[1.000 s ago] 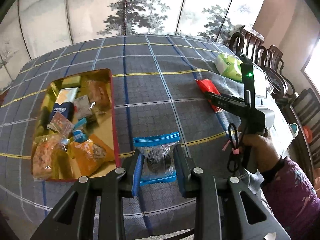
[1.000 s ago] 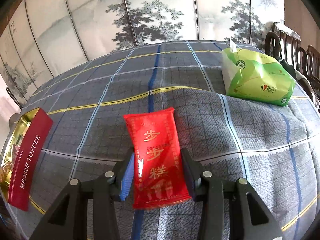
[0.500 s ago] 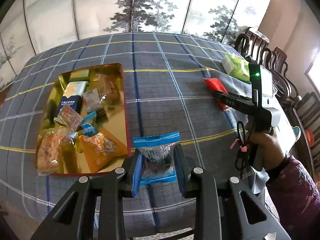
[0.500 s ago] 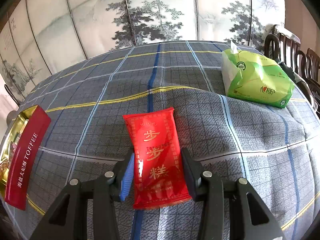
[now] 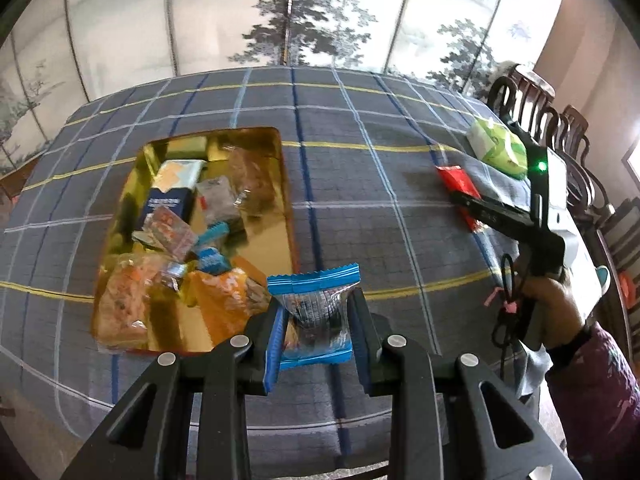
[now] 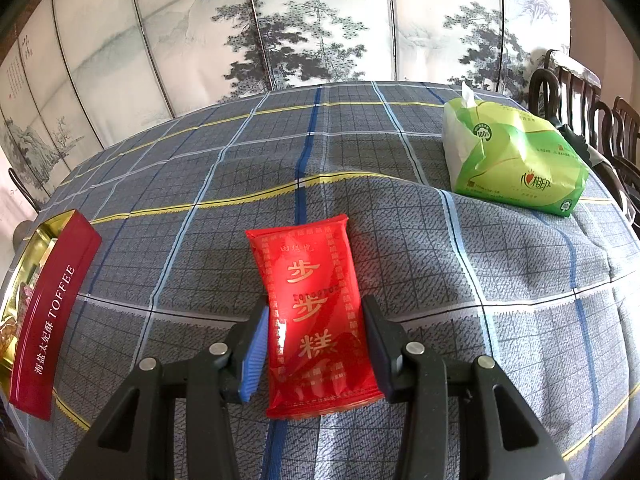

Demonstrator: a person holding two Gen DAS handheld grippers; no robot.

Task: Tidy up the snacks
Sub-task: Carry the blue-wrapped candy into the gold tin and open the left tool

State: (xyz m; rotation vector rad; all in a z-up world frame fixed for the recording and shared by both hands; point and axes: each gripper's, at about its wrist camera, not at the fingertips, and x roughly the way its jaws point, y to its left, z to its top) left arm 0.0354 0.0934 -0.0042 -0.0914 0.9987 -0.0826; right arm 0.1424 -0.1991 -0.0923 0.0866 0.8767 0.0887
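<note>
A blue-edged clear snack packet [image 5: 314,312] is pinched between the pads of the left tongs [image 5: 316,344], held above the near edge of the desk [image 5: 360,208], just beside the near right corner of a gold-lined toffee tin [image 5: 286,184] already filled with assorted wrapped snacks [image 5: 180,232]. Farther right, a red snack packet [image 6: 316,312] with gold characters lies flat on the grey plaid cloth, the right tongs [image 6: 316,344] straddling its lower half with both pads at its long edges; whether they press on it cannot be told. The person's hand [image 5: 548,300] grips that tool's handle. A green tissue pack [image 6: 516,160] sits beyond, near dark wooden chairs [image 5: 536,104], before a painted folding screen [image 6: 320,24]
</note>
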